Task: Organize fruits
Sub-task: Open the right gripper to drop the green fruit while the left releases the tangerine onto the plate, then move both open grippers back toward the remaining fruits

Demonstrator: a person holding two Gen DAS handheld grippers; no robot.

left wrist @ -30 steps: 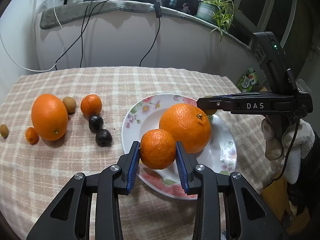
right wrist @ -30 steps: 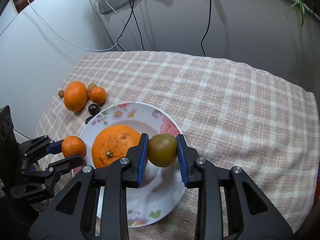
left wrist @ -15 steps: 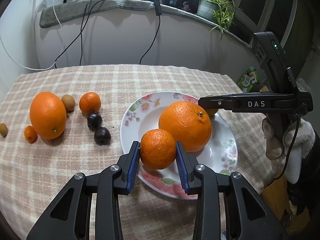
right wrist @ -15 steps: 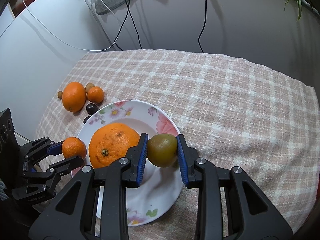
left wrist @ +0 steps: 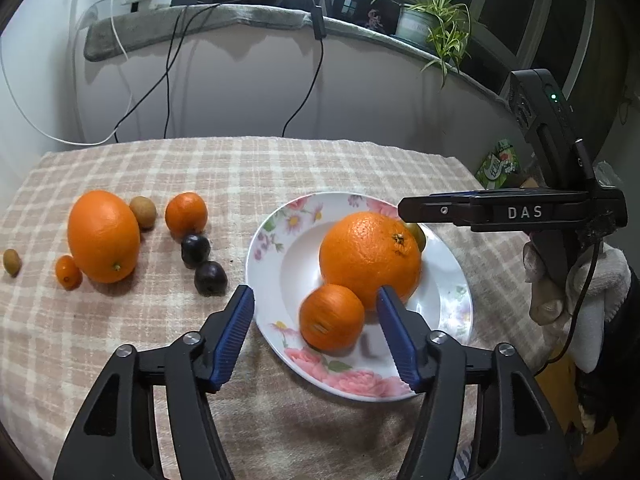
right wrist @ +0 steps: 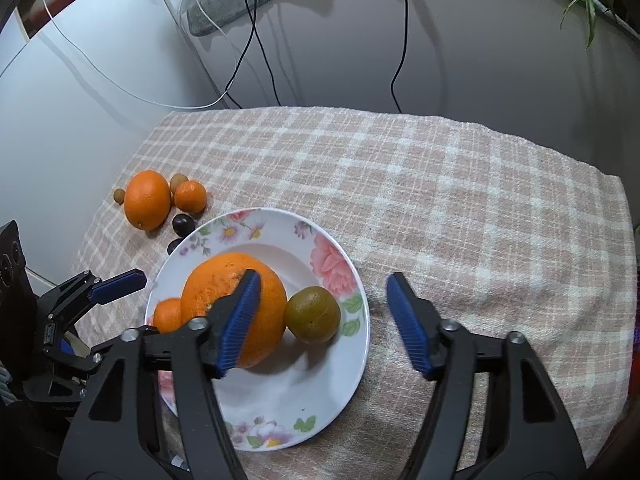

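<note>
A floral plate [left wrist: 256, 248] [right wrist: 360, 344] on the checked cloth holds a big orange [left wrist: 368, 256] [right wrist: 208, 288]. In front of it lies a small orange [left wrist: 332, 316] [right wrist: 168, 314], slightly blurred. My left gripper [left wrist: 314, 292] is over it with its jaws opening, and the blue pads are clear of the fruit. A green-brown fruit [right wrist: 312, 314] [left wrist: 418, 234] rests on the plate beside the big orange. My right gripper [right wrist: 323, 278] hangs above it, jaws opening, pads apart from it. The right gripper [left wrist: 440, 210] also shows side-on in the left wrist view.
Left of the plate on the cloth lie a large orange [left wrist: 103, 236], a kiwi [left wrist: 143, 211], a small orange [left wrist: 186, 214], two dark plums [left wrist: 195, 250], a kumquat [left wrist: 68, 272] and a small brown fruit [left wrist: 12, 261]. Cables hang from the ledge, where a potted plant [left wrist: 432, 20] stands.
Both grippers' jaws have spread apart. The small orange has left the left pads and the green-brown fruit the right pads; both now lie on the plate.
</note>
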